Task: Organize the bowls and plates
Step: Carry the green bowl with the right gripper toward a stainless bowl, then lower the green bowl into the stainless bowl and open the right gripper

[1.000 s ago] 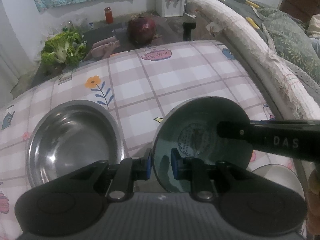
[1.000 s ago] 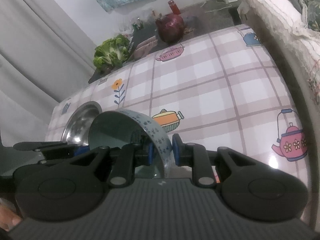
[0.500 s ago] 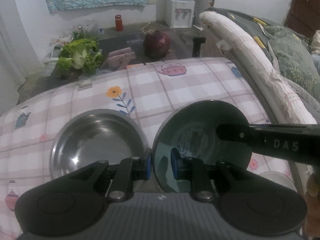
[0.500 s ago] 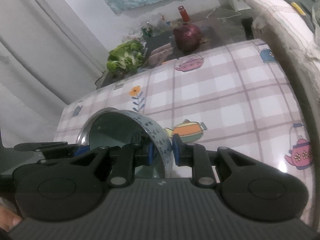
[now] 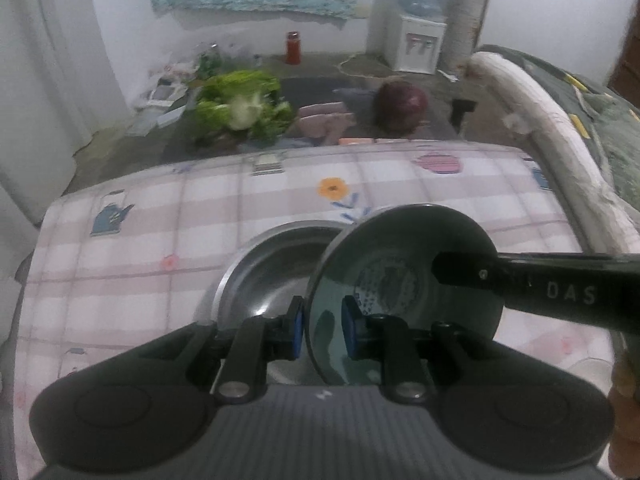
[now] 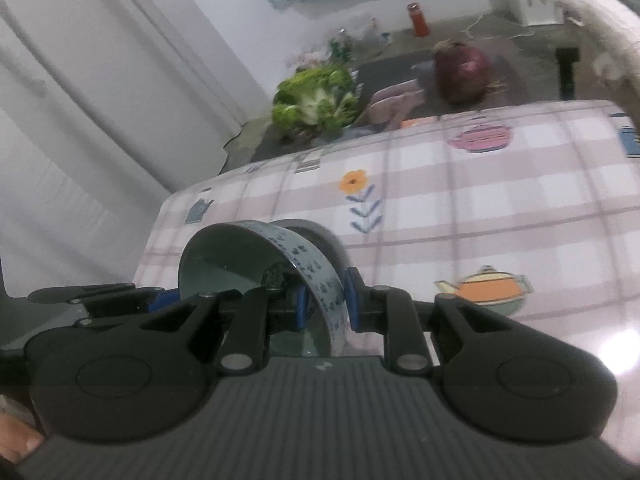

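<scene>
Two tools grip one bowl (image 5: 404, 296) between them: the left tool (image 5: 322, 330) has its blue pads clamped on the bowl's near rim, one pad outside and one inside, and the right tool (image 6: 326, 306) is clamped the same way on the opposite rim, its pads pinching the patterned wall. From the left wrist view the right tool's black finger lies across the bowl's right side. The bowl is grey-green inside with a dark speckled print on the outside, held tilted above the surface (image 5: 160, 232), its mouth turned toward the left tool. Just behind and below it sits a steel bowl (image 5: 272, 268) on the surface, partly hidden by the held one; in the right wrist view only its rim (image 6: 320, 236) shows past the ceramic wall. A checked cloth with teapots and an orange flower (image 5: 334, 189) covers the surface. Beyond its far edge, on the floor, are leafy greens (image 5: 240, 110), a dark red round thing (image 5: 400, 110) and a red bottle (image 5: 293, 47) near the wall, with a water dispenser (image 5: 420, 40) at the right
</scene>
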Motion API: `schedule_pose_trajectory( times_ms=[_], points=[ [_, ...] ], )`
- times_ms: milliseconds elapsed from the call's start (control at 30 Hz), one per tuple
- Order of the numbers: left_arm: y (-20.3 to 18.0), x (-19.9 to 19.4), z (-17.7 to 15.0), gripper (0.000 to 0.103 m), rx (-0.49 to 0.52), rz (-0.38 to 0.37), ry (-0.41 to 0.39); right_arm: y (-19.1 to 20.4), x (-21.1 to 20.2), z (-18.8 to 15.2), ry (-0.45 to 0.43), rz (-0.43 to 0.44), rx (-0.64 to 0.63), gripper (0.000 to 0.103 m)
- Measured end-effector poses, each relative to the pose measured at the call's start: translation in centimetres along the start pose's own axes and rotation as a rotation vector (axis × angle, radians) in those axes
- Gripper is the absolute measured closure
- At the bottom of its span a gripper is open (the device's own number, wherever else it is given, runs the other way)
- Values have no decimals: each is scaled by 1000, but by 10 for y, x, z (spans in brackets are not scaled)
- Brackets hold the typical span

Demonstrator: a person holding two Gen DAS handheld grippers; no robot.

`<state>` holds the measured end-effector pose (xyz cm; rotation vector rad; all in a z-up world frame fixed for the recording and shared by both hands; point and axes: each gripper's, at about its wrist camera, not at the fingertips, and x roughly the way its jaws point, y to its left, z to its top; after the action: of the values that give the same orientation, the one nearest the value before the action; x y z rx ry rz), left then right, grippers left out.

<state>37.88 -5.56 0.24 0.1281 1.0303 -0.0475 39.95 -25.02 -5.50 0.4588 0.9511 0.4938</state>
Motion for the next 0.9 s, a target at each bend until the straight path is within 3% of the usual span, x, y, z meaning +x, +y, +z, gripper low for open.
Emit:
schedule_pose_trajectory(
  times_ms=[400,667,900],
  points=[
    [40,41,-12,83,-53,4,82,23,61,-5,72,-30,-36,85],
    [45,44,-14,75,-34,-10,60,26,74,-13,76,-63,-85,83],
    [46,18,-14,56,3,-13,-17,38,55,-11,31,-57,-124,57]
  ],
)
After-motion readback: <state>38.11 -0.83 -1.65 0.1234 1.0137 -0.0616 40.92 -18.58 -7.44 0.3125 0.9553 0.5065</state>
